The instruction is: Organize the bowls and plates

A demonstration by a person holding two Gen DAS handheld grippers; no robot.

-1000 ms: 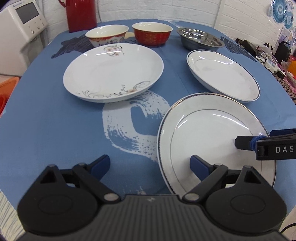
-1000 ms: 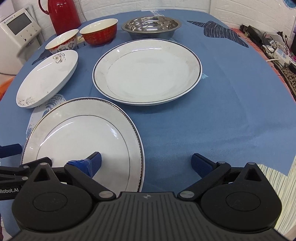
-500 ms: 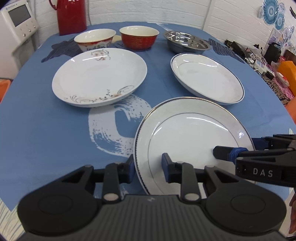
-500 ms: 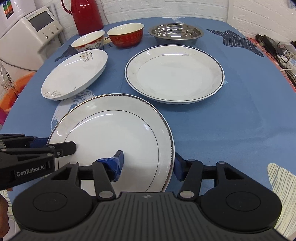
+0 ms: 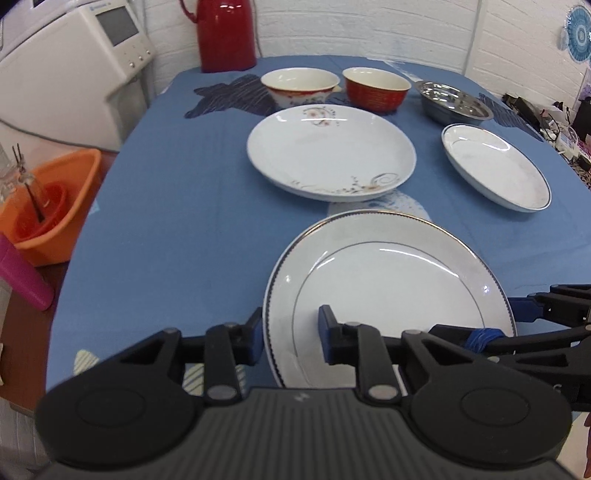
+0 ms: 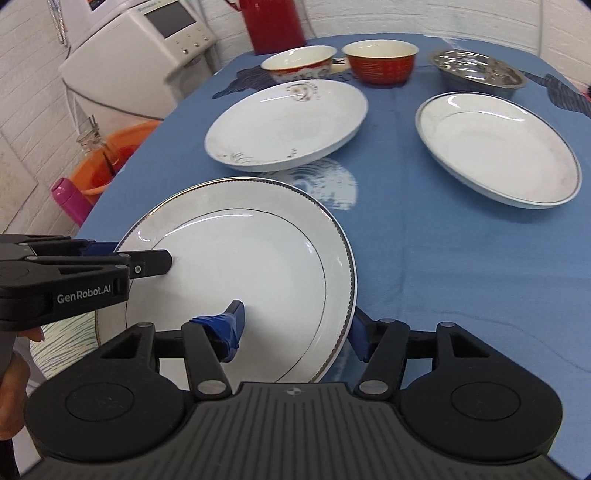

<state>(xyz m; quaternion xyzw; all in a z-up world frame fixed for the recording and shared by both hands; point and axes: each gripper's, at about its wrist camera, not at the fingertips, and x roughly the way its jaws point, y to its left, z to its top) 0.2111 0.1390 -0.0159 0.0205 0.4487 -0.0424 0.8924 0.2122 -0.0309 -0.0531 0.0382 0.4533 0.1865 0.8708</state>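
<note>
A flat white plate with a dark beaded rim [image 5: 388, 280] [image 6: 251, 269] is raised off the blue tablecloth. My left gripper [image 5: 291, 338] is shut on its left rim, and my right gripper [image 6: 295, 325] is shut on its right rim. Further back lie a floral deep plate [image 5: 328, 151] [image 6: 288, 122] and a plain deep plate [image 5: 495, 170] [image 6: 495, 147]. A white-and-red bowl [image 5: 299, 86] [image 6: 299, 66], a red bowl [image 5: 376, 88] [image 6: 380, 61] and a steel dish [image 5: 454, 101] [image 6: 480, 72] stand in a row at the far edge.
A red thermos [image 5: 225, 33] stands at the table's far end. A white appliance [image 5: 74, 66], an orange basin [image 5: 44, 210] and a pink bottle [image 5: 22, 277] are off the table's left side. Clutter lies at the right edge [image 5: 554, 122].
Both grippers went from open to shut on the beaded-rim plate's opposite rims. The plate has risen off the cloth and both views have pulled back and swung left.
</note>
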